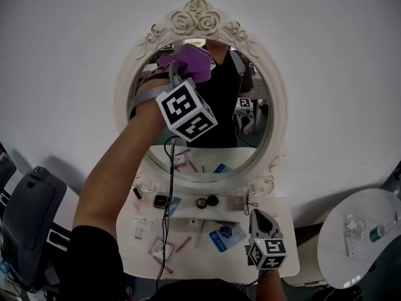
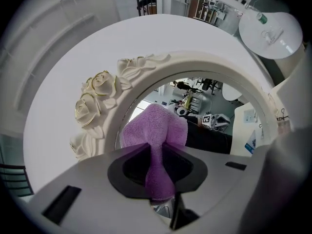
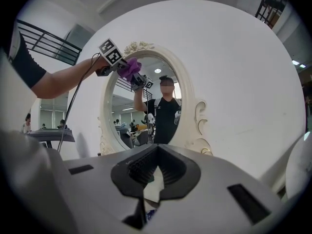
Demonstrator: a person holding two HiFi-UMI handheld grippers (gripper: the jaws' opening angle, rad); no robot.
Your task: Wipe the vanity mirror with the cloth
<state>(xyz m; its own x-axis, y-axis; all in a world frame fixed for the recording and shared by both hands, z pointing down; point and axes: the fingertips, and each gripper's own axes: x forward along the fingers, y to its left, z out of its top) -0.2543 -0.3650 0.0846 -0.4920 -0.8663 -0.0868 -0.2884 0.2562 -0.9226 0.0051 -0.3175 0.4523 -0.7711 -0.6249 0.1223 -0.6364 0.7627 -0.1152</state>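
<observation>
Head view: left gripper (image 1: pixel 182 79) is raised to the upper centre of the frame, and its marker cube faces the camera. Its jaws are clamped on a purple cloth (image 1: pixel 192 61). The cloth sits against the top of the vanity mirror (image 1: pixel 216 99), just under the rose crest of the frame.

Left gripper view:
- The jaws of the left gripper (image 2: pixel 157 179) are pinched on a narrow fold of the cloth (image 2: pixel 156 128).
- The free end fans out above the tips and lies on the glass (image 2: pixel 209 99) near its left edge.
- The carved roses (image 2: pixel 95 99) are just to the left of the cloth.
- Contact looks real, though how hard the cloth presses cannot be read.

Right gripper view:
- The jaws of the right gripper (image 3: pixel 156 172) meet at the tips with nothing between them.
- This gripper is idle and low, well apart from the glass.
- In the head view it sits at lower centre-right (image 1: pixel 257 217), over the vanity top (image 1: pixel 194 260), which is littered with small cosmetics.
- From here the mirror (image 3: pixel 141 126) shows in full, with the cloth (image 3: pixel 129 67) at its top left.

Progress, as a judgement:
- The cloth is in hand and on the glass, so wiping is under way.
- The cloth sits at the very top, which suggests an early stage or one pass of several.
- The middle and lower glass are probably left to do.
- No smears, streaks or damp track show on the glass, so cleaned area cannot be told from uncleaned.
- The lower rim above the vanity top is the farthest stretch from the cloth.
</observation>
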